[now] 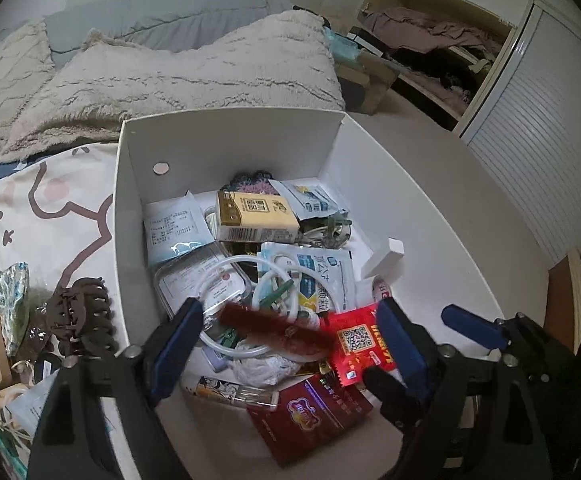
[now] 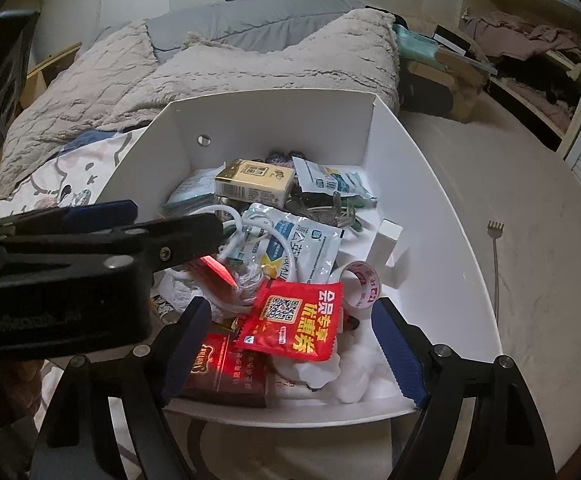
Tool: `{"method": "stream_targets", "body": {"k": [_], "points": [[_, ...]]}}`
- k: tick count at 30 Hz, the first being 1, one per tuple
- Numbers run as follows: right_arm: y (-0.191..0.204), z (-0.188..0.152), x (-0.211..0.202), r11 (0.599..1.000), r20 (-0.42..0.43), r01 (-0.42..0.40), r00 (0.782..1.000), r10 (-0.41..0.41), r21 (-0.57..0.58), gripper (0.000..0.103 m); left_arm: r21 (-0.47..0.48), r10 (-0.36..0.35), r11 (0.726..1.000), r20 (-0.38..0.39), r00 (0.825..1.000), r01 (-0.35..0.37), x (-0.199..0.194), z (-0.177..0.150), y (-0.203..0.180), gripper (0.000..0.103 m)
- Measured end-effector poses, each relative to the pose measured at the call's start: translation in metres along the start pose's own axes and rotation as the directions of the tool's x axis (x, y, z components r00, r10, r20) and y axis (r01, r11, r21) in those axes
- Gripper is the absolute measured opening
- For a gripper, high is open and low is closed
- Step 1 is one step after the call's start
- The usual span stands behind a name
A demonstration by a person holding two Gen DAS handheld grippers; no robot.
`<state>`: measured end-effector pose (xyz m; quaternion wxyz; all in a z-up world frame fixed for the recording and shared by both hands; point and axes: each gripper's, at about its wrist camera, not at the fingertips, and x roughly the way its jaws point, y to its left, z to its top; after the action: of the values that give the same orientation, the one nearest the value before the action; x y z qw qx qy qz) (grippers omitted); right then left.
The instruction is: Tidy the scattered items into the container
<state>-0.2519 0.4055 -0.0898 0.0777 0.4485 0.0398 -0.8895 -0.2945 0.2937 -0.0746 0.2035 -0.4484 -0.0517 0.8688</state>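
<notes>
The white box point(image 1: 230, 128) point(image 2: 274, 116) stands on the bed, holding several items: a yellow carton point(image 1: 256, 216), sachets and a red sachet point(image 2: 290, 320). My left gripper point(image 1: 290, 344) hangs open over the box's near half. A blurred dark red comb point(image 1: 274, 332) point(image 2: 218, 276) lies loose between its pads, touching neither. My right gripper point(image 2: 290, 348) is open above the red sachet, holding nothing. The left gripper point(image 2: 176, 216) reaches in from the left in the right wrist view. A brown hair claw point(image 1: 82, 312) and a patterned pouch point(image 1: 10, 300) lie outside, left of the box.
More small clutter sits on the printed sheet point(image 1: 50, 208) at the lower left. A beige blanket point(image 1: 190, 76) and grey pillow point(image 1: 170, 12) lie behind the box. A thin fork-tipped rod point(image 2: 495, 264) lies right of it. An open wardrobe point(image 1: 430, 48) stands at the back right.
</notes>
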Motion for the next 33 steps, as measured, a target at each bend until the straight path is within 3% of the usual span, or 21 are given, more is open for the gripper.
{"method": "stream_targets", "body": {"k": [7,23,33], "points": [[0.001,-0.005,-0.005,1.0,0.007,-0.014,1.0,0.014,0.006,0.083,0.035,0.019,0.999,0.027,0.999,-0.02,-0.016,-0.002,0.001,0.095],[0.007,0.0,-0.027,0.998,0.081,-0.008,0.997,0.003,0.056,0.083,0.016,0.066,0.998,0.077,0.995,-0.067,-0.052,-0.012,0.037,0.095],[0.022,0.003,-0.044,0.997,0.161,-0.04,0.987,0.029,0.065,0.083,0.018,0.121,0.992,0.147,0.982,-0.125,-0.092,-0.021,0.06,0.095]]}}
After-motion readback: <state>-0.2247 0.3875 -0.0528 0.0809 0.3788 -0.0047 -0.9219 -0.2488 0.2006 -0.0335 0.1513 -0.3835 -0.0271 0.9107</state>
